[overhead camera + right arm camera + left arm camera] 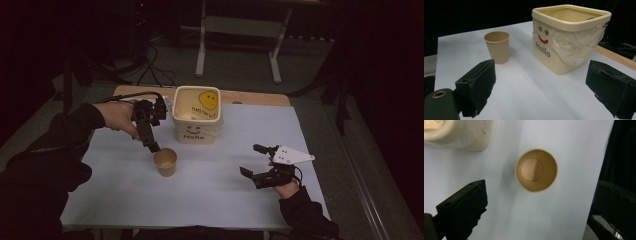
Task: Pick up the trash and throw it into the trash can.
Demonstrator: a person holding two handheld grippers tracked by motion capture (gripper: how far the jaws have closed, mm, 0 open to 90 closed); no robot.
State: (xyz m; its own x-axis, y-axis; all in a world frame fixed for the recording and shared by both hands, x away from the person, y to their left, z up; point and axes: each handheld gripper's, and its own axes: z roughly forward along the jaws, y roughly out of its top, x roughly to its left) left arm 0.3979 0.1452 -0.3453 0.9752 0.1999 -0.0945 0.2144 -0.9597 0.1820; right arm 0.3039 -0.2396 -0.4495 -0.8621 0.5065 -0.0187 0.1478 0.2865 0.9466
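In the high view, a small tan paper cup [165, 161] is seen upright on the pale blue table cover [210, 200], just in front of a cream square plastic bin lined with clear film [196, 116]. The left gripper [152, 145] is held just above the cup's rim, its tips pointing down; how its jaws stand cannot be told here. The right gripper [252, 160] is rested well apart near the table's right side, jaws spread.

In the left gripper view, the cup [536, 170] is looked into from above and lies between the widely spread jaws, untouched.

In the right gripper view, the jaws are spread wide, with the cup [497, 46] and the bin [570, 37] seen beyond them
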